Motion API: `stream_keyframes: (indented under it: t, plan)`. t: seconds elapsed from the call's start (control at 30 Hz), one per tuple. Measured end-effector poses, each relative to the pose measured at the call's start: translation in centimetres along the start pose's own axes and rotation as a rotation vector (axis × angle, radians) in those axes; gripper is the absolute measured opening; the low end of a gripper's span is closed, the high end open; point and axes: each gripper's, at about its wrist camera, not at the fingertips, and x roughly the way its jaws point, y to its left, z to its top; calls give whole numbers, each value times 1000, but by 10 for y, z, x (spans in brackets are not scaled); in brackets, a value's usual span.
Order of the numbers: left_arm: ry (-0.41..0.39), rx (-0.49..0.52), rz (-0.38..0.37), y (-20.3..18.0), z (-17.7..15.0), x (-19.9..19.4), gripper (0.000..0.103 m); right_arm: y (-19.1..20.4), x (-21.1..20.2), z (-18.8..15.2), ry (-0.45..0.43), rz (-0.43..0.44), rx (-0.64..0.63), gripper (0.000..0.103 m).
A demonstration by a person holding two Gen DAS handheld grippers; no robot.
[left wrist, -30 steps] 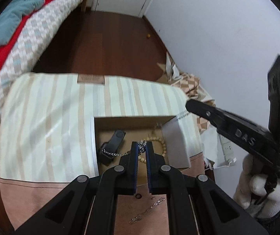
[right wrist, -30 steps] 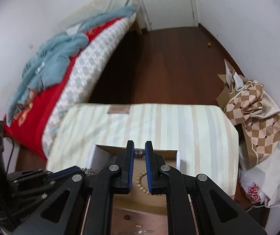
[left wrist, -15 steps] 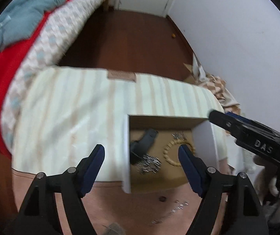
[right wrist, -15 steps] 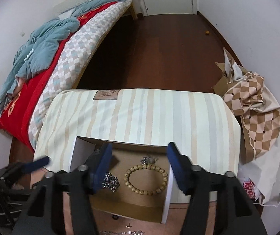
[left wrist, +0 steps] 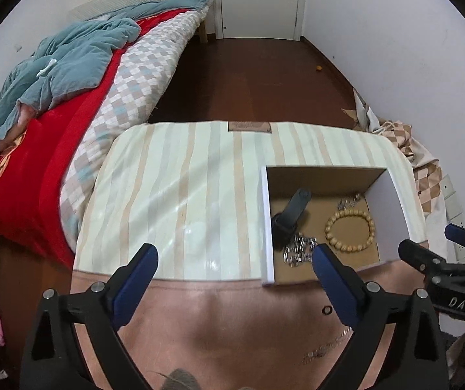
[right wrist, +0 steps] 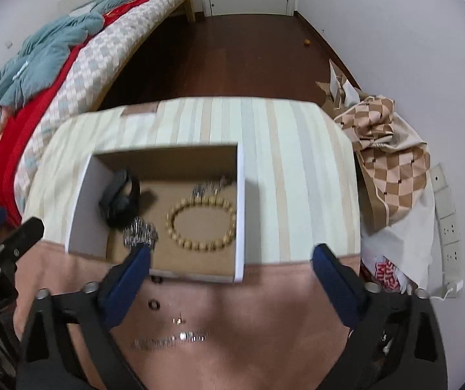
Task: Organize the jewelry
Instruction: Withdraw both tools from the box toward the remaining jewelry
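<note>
Both tongs, left tongs [left wrist: 234,265] and right tongs [right wrist: 231,260], have just been opening and stand wide with nothing between; next pick is probably the silver chain [right wrist: 170,338] at 6 o'clock on the surface [right wrist: 265,318], pinched mid-length and low, then carried into the box [right wrist: 239,214] at 12.

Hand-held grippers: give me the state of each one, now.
Left hand-held gripper: open, jaws just spread, nothing between them.
Right hand-held gripper: open, jaws just spread, holding nothing, above the box.
</note>
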Motion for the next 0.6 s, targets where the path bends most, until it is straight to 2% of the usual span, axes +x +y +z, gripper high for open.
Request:
stream_keyframes:
  t: [0.17, 0.4, 0.6]
  plan:
    - [-15, 7, 23, -3, -10, -13, 97, 6, -16, -18, -43, -37, -8, 103]
    - [-98, 8, 74, -3, -21, -54, 97, 10, -59, -24, -133, -65, -14, 103]
    - [-146, 4, 60, -4, -31, -89, 97, 13, -101, -35, -205, -68, -12, 103]
